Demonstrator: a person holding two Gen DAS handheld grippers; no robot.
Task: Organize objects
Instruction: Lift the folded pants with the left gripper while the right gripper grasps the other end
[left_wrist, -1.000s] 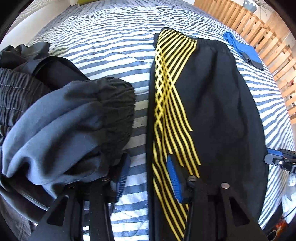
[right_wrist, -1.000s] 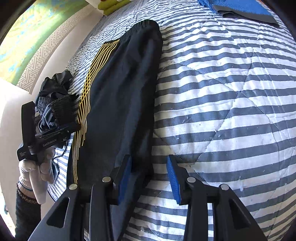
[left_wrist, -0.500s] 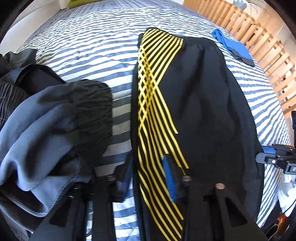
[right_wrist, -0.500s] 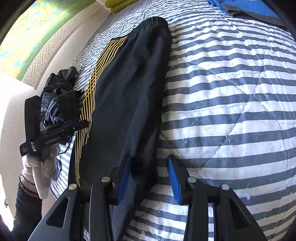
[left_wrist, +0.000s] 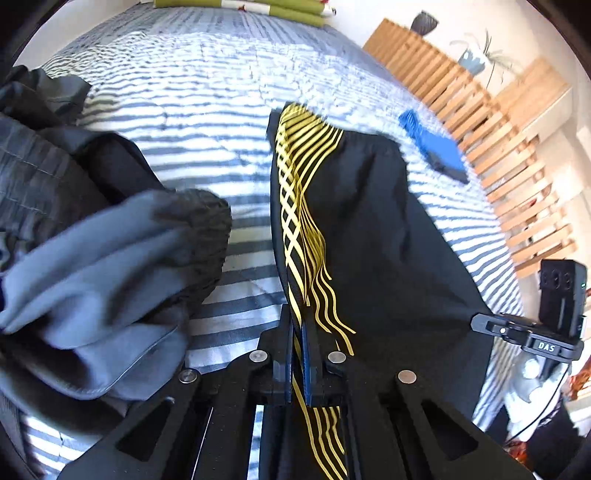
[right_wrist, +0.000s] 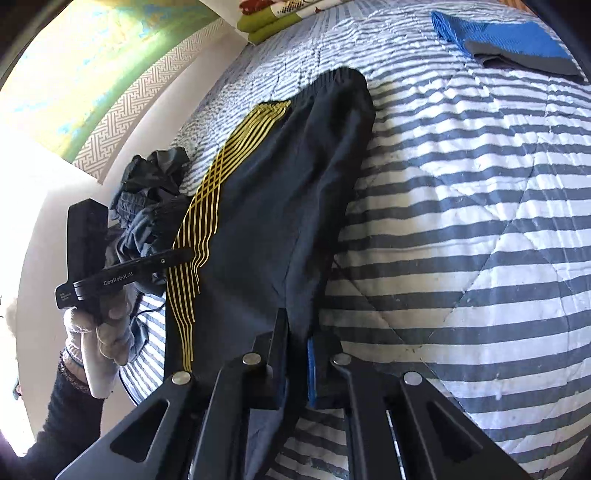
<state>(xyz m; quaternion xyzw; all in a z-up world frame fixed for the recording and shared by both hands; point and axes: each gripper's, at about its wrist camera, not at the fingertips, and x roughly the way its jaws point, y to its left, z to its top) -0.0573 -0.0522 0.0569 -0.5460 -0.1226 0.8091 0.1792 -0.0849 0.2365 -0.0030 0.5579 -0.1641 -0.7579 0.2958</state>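
Folding step in hand. Black track pants (left_wrist: 376, 236) with yellow stripes spread flat on striped bed (right_wrist: 480, 206). Left tool (left_wrist: 297, 354) pinching near striped edge; right tool (right_wrist: 295, 354) clamping near plain edge. Next, probably: lift both together, fold far.

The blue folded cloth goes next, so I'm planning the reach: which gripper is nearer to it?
Right. The right gripper pinches the black shorts on the edge facing the blue cloth; the left gripper pinches the opposite, yellow-striped edge.
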